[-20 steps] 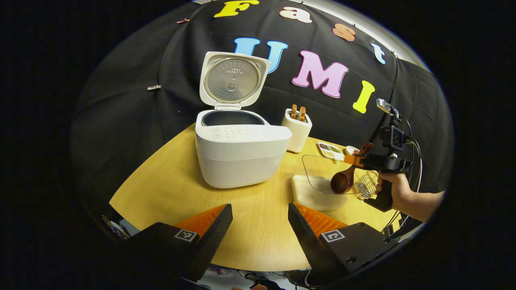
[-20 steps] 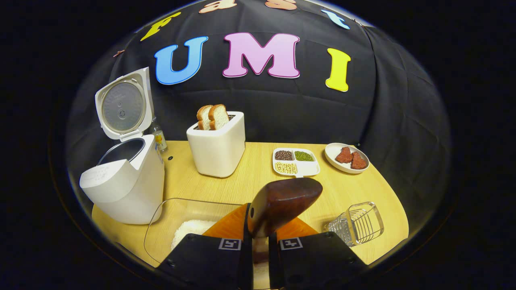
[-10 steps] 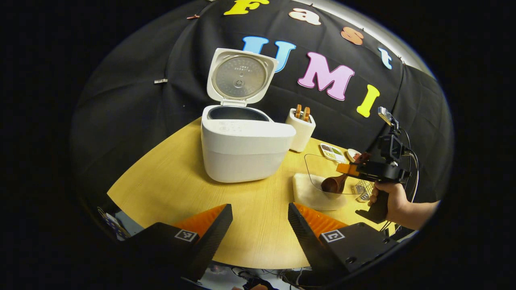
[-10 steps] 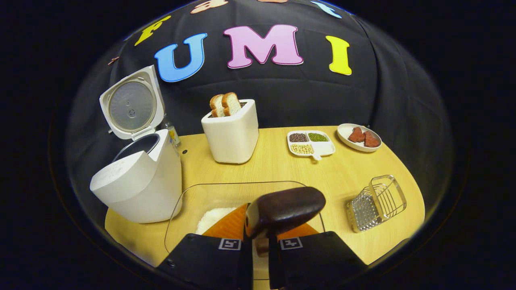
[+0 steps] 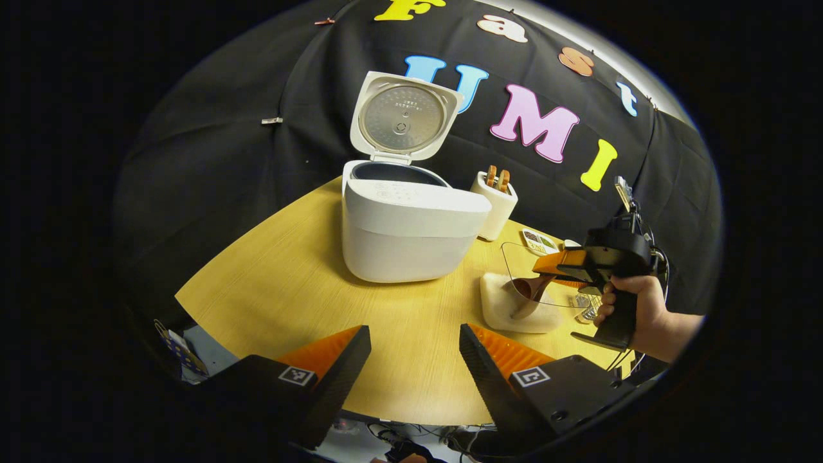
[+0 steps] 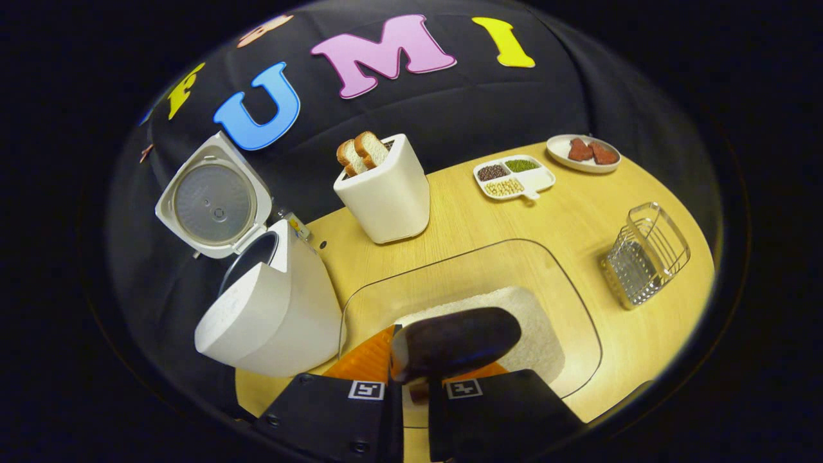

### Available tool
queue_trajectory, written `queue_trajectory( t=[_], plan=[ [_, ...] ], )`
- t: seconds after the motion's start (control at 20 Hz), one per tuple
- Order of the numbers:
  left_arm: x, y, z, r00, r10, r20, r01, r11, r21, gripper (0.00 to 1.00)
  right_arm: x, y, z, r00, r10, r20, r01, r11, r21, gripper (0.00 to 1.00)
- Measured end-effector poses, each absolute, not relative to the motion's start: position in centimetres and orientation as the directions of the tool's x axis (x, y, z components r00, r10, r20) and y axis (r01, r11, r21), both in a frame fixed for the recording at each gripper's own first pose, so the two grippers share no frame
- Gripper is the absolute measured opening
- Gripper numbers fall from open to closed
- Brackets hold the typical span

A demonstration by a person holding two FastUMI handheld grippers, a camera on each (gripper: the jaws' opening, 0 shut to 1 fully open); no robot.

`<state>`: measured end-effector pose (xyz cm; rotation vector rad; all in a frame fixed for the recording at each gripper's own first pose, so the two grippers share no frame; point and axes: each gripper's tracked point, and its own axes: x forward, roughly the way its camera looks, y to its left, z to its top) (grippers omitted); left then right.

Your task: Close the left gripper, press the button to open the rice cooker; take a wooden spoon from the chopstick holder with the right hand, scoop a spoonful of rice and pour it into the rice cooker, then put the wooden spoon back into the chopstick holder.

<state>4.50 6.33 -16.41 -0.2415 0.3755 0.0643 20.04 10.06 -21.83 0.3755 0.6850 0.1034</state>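
Scooping rice — your right gripper clamps the spoon, bowl over the rice at lower centre | tip shallow, lift level | cooker open, left of frame | left gripper idle — fingers wide, empty

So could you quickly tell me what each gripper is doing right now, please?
Left gripper: open, holding nothing, above the table's near edge.
Right gripper: shut on the wooden spoon, its bowl over the rice.
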Motion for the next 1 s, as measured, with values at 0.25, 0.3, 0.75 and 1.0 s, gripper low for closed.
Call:
queue_trajectory(
  t=[0.25, 0.3, 0.75, 1.0],
  plan=[
    [4.6, 6.1, -16.3, 0.931, 0.019, -0.364, -0.112, 0.966, -0.235, 0.96, 19.7, 10.5, -21.6, 0.747, 0.242, -0.619, 0.046, 0.91, 0.412, 0.2],
    [4.6, 6.1, -16.2, 0.932, 0.021, -0.361, -0.11, 0.967, -0.229, 0.96, 19.8, 10.2, -21.6, 0.74, 0.247, -0.626, 0.063, 0.9, 0.431, 0.2],
    [5.0, 5.4, -14.1, 0.945, -0.013, -0.328, -0.058, 0.977, -0.204, 0.96, 19.3, 6.4, -18.6, 0.735, 0.262, -0.625, 0.232, 0.77, 0.595, 0.2],
    [6.2, 4.7, -13.3, 0.949, -0.059, -0.309, -0.003, 0.981, -0.195, 0.96, 20.1, 4.3, -15.0, 0.778, 0.242, -0.58, 0.268, 0.707, 0.655, 0.2]
  ],
)
